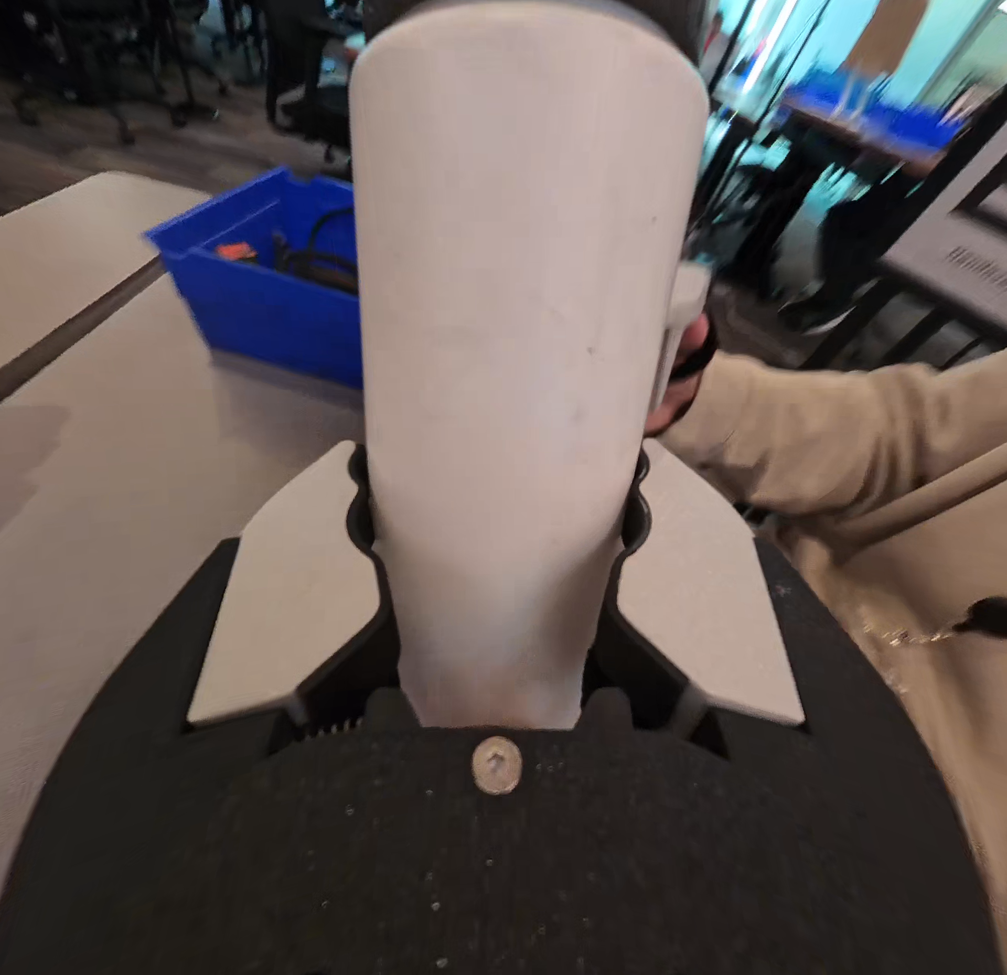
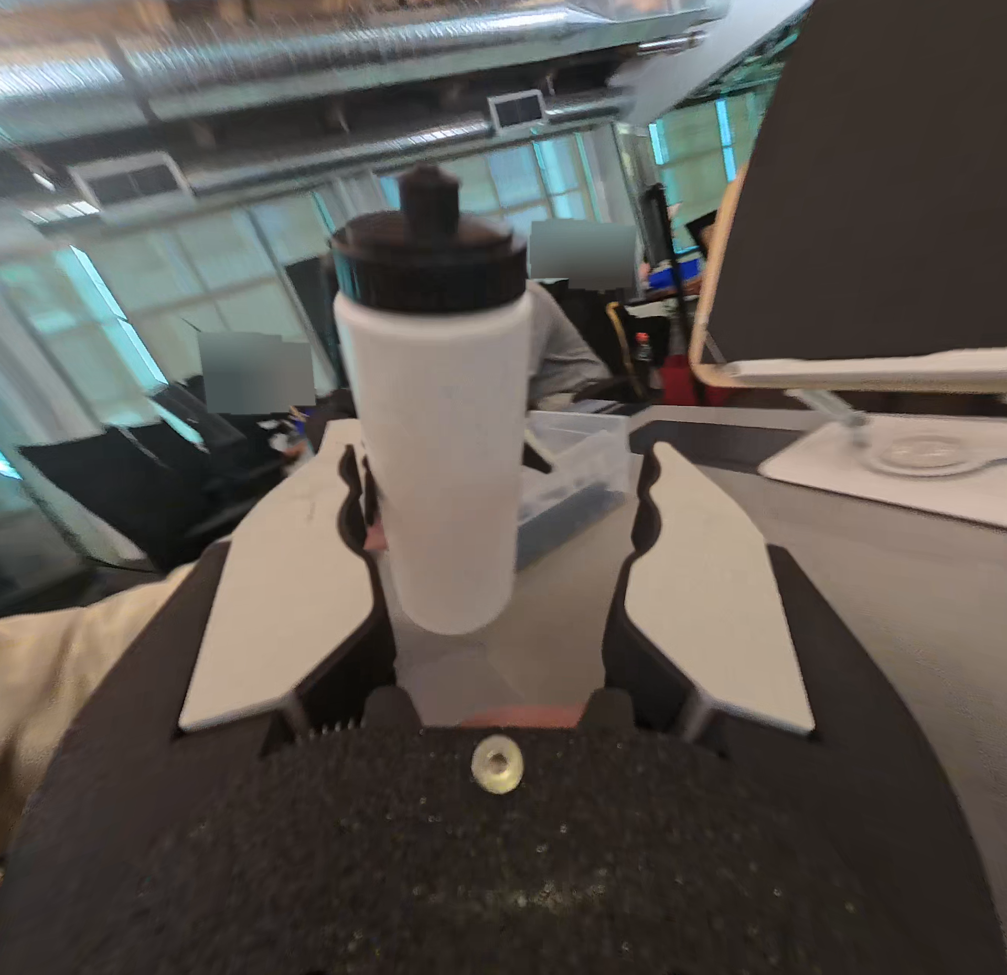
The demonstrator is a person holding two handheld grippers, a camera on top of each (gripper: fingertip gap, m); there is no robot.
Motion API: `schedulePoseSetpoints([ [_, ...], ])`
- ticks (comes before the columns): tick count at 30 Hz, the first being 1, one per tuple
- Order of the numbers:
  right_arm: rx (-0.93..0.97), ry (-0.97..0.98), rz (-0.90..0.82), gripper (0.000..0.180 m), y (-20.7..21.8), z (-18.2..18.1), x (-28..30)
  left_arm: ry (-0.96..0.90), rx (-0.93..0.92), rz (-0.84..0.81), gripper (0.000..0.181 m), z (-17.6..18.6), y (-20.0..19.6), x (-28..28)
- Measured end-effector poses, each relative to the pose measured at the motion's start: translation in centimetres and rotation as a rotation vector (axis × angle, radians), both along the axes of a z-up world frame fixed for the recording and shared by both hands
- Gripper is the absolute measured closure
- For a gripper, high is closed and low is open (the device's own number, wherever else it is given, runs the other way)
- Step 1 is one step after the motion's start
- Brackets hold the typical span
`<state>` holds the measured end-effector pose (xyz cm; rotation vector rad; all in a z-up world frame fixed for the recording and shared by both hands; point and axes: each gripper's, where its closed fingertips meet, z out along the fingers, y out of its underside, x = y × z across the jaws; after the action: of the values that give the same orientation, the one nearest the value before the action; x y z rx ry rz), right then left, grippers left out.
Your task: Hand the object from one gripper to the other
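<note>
Blue bin (image 1: 261, 300) with cables (image 1: 321, 265)

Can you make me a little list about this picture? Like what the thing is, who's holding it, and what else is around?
object: white bottle with a black cap
left gripper: shut on the bottle's lower part
right gripper: open, the bottle between its fingers, a gap on the right side
handover: not yet done
table: light-coloured, below the bottle
blue bin: on the table, cables inside
sleeve: beige, to the right of the bottle
</note>
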<state>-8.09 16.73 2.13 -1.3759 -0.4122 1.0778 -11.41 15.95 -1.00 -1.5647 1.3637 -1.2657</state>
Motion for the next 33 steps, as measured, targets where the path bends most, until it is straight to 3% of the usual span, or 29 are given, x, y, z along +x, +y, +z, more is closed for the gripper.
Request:
schedulePoseSetpoints([
  [6,-0.021,0.190,0.117,0.086,-1.2,-0.2,-3.0,-0.226,-0.187,-0.072,0.091,1.7,-1.6,2.4],
  [15,-0.129,0.403,0.056,0.077,-0.8,-3.1,-4.7,-0.638,-0.393,0.173,0.091,4.9,3.0,0.7],
  [19,-0.208,0.585,0.046,0.090,0.7,-3.4,-3.8,-0.671,-0.410,0.209,0.091,4.4,2.6,1.7],
  [24,-0.204,0.425,0.108,0.100,-0.1,-3.4,-3.8,-0.633,-0.421,0.141,0.090,4.0,2.0,2.1],
  [29,-0.220,0.430,0.138,0.101,-0.5,-3.4,-2.9,-0.447,-0.310,0.117,0.094,3.4,1.6,2.4],
  [33,-0.223,0.434,0.167,0.103,-0.5,-3.3,-2.4,-0.346,-0.238,0.148,0.078,4.0,2.9,0.4],
])
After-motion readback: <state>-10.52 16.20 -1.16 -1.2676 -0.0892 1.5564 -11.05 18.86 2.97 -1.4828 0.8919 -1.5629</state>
